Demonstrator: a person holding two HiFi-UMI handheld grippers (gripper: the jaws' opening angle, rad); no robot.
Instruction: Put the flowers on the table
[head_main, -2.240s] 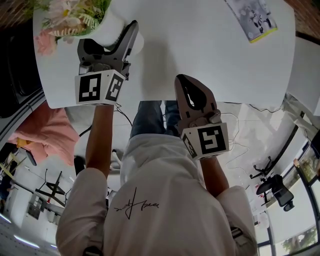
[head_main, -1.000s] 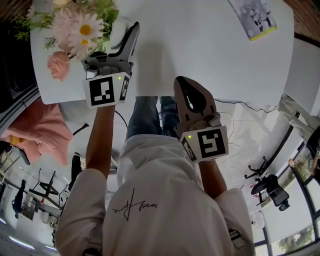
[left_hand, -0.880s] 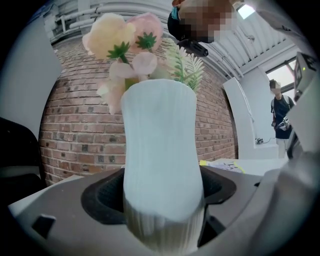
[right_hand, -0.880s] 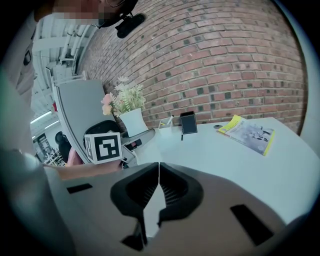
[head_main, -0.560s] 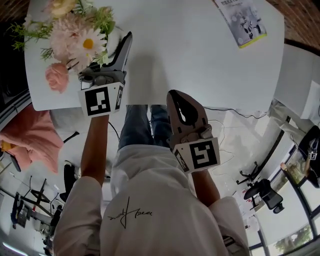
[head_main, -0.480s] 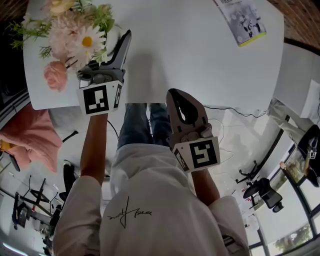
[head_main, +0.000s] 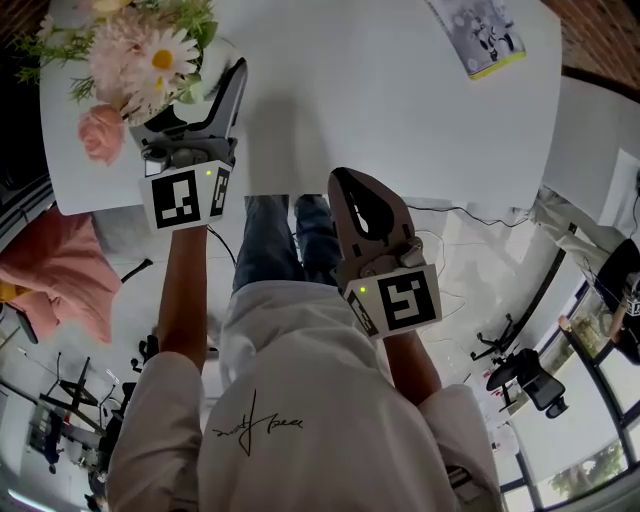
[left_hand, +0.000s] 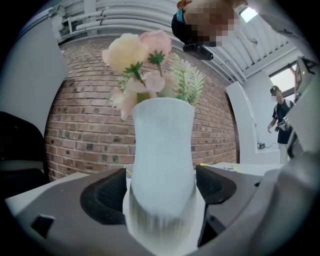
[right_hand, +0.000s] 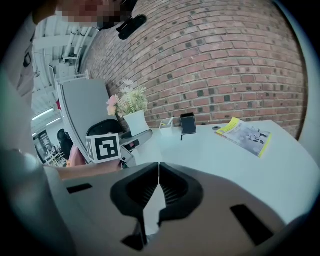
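Observation:
A bouquet of pink, cream and white flowers (head_main: 130, 60) stands in a white ribbed vase (left_hand: 162, 160). My left gripper (head_main: 235, 72) is shut on the vase, a jaw pressing each side of its lower body. Over the table's (head_main: 400, 120) left corner, the blooms hide most of the vase in the head view. Whether its base touches the table I cannot tell. My right gripper (head_main: 350, 185) hangs at the table's near edge, shut on nothing, its jaws meeting (right_hand: 159, 167). From the right gripper view the vase and flowers (right_hand: 131, 107) show far left.
A yellow-edged booklet (head_main: 478, 35) lies at the table's far right. A small black stand (right_hand: 188, 123) sits at the back by the brick wall (right_hand: 225, 65). A grey chair back (right_hand: 85, 107) rises behind the vase. Pink cloth (head_main: 50, 280) lies below the table's left corner.
The bouquet shows more fully over the table's left corner, still held in the left gripper. The right gripper stays shut in about the same place.

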